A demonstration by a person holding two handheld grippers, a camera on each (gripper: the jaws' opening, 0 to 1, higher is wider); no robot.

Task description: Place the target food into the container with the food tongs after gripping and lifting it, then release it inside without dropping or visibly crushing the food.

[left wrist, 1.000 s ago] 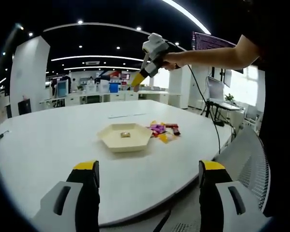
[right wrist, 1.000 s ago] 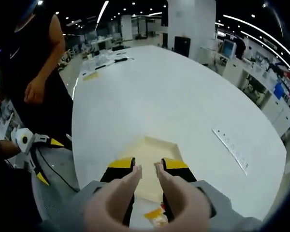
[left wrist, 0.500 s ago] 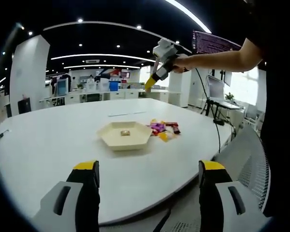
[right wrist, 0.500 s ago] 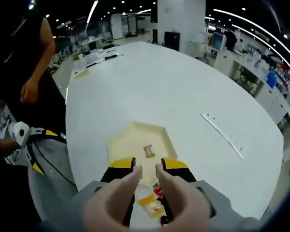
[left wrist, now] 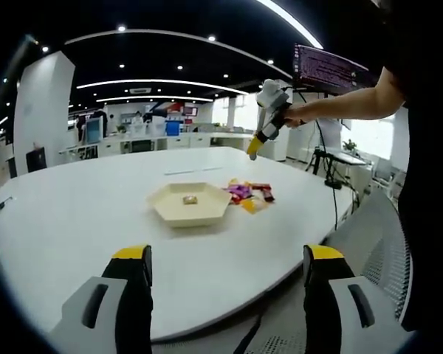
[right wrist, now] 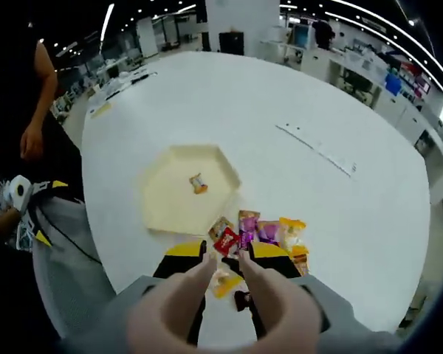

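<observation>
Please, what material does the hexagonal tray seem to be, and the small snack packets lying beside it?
The hexagonal tray looks like matte cream plastic or pulp: even colour, no shine, soft raised rim; which one is unclear. The snack packets look like glossy printed foil or plastic film, with bright colours and crinkled edges. A small wrapped piece in the tray looks similar.

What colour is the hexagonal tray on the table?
Pale cream-yellow tray, clearest in the right gripper view.

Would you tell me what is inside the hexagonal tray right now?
One small wrapped candy lies near the middle of the hexagonal tray; the rest of its floor is bare. Nothing covers the tray.
</observation>
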